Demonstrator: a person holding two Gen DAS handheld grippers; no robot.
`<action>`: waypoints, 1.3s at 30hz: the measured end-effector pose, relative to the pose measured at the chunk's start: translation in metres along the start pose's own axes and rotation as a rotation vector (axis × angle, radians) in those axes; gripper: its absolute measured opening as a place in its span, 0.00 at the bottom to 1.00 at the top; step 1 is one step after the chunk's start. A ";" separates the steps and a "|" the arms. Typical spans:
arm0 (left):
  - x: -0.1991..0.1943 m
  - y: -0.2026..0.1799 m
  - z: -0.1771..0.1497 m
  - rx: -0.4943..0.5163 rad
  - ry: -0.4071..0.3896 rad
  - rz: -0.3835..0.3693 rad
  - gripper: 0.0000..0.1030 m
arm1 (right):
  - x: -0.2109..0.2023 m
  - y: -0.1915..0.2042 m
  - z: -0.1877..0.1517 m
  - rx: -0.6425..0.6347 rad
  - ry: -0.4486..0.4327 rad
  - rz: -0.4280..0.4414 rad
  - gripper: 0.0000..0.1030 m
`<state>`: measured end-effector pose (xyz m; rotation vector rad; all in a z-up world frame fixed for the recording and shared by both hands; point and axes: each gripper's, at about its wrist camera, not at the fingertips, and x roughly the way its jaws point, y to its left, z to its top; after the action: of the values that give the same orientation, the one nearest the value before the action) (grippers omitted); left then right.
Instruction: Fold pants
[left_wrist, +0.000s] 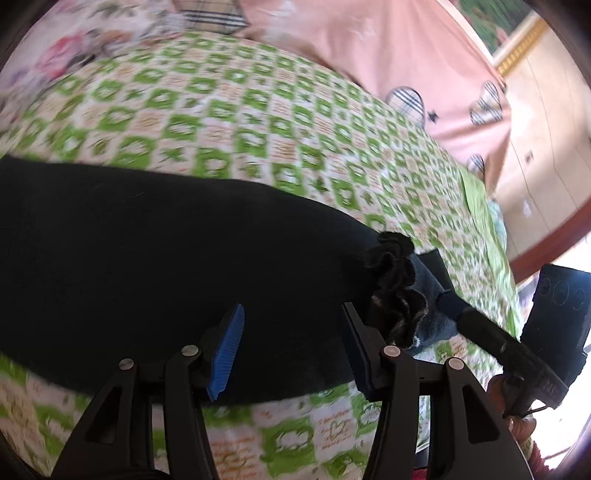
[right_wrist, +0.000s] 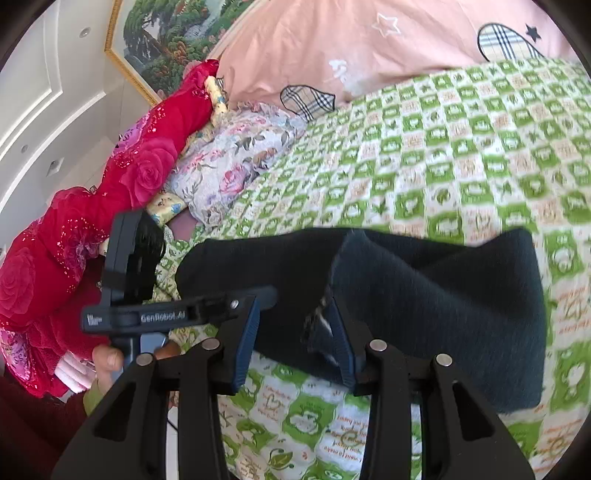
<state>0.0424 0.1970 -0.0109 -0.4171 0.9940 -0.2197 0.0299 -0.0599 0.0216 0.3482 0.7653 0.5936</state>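
Observation:
Black pants (left_wrist: 147, 251) lie flat across a green-and-white checked bedspread (left_wrist: 258, 122). In the left wrist view my left gripper (left_wrist: 291, 339) is open just above the pants near their ruffled waistband (left_wrist: 395, 280); nothing is between its blue pads. The right gripper's body (left_wrist: 517, 354) shows at the right, next to the waistband. In the right wrist view the pants (right_wrist: 443, 295) lie folded into a dark band. My right gripper (right_wrist: 295, 332) is open over their near edge, one pad touching the cloth. The left gripper's body (right_wrist: 155, 314) sits at the left.
A pink quilt with plaid patches (right_wrist: 369, 48) lies at the far side of the bed. A floral pillow (right_wrist: 236, 158) and a red rose-patterned blanket (right_wrist: 110, 206) lie at the left. A wooden wardrobe (left_wrist: 546, 147) stands beyond the bed's edge.

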 end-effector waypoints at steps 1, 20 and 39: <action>-0.004 0.004 -0.002 -0.020 -0.008 0.003 0.53 | 0.000 0.001 0.003 -0.003 -0.002 0.002 0.40; -0.068 0.067 -0.037 -0.238 -0.139 0.096 0.59 | 0.019 0.014 0.022 -0.018 0.006 -0.010 0.40; -0.094 0.140 -0.051 -0.519 -0.214 0.128 0.64 | 0.093 0.060 0.040 -0.161 0.145 0.034 0.54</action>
<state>-0.0522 0.3448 -0.0246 -0.8279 0.8556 0.2035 0.0899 0.0408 0.0278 0.1707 0.8459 0.7136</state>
